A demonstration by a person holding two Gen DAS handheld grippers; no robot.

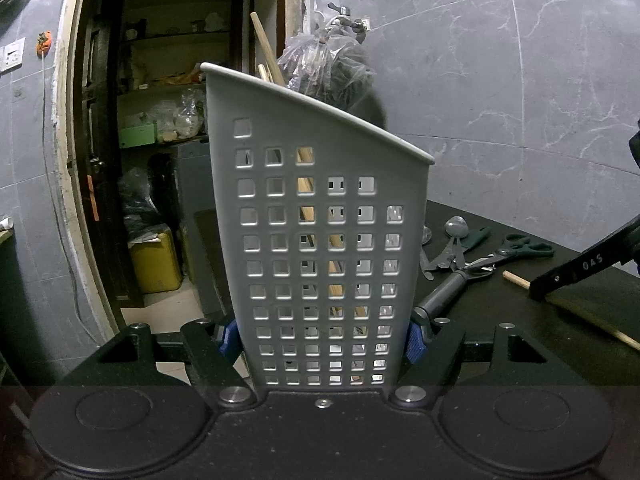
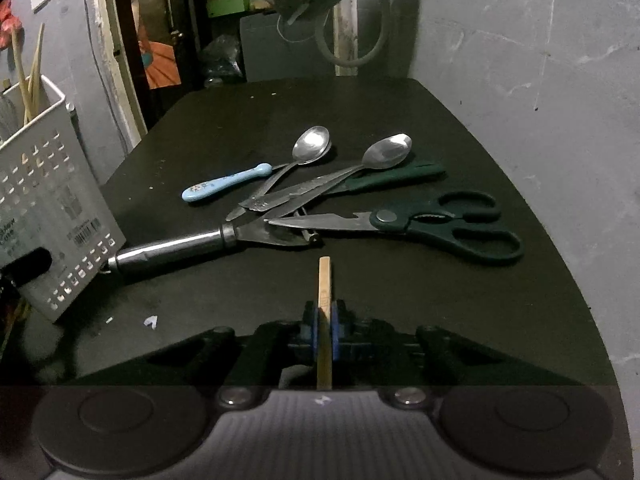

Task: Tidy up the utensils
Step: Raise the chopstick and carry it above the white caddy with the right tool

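Through the left wrist camera, we are seeing the left gripper (image 1: 322, 340) clamping the grey perforated caddy (image 1: 320, 220) by its lower sides, the blue pads (image 1: 414, 344) pressing on both walls, so the caddy is standing upright right in front of these jaws, filling the middle of the view. Wooden chopsticks (image 1: 266, 54) are poking out of its top; we are counting at least two, though more may be hidden behind the wall. To the right of the caddy and beyond it, the pile of utensils is lying on the black table (image 1: 580, 308), and the right gripper's finger is reaching in from the far right edge with a wooden stick. Through the right wrist camera, we are seeing the right gripper (image 2: 325, 326) closed on one chopstick (image 2: 324, 280), which is pointing straight ahead out of the jaws. Ahead of it we are counting two steel spoons (image 2: 314, 144), one blue-handled utensil (image 2: 224, 186), one pair of green scissors (image 2: 432, 222), one knife with a green handle (image 2: 396, 178) and one steel-handled tool (image 2: 176, 252), with the caddy well off to the left. We judge the step is carrying this chopstick to the caddy. To do it well, we are wanting to tip the stick upright, line it over the open top beside the other sticks, and release only once its end is inside, while the left jaws are holding the caddy steady.
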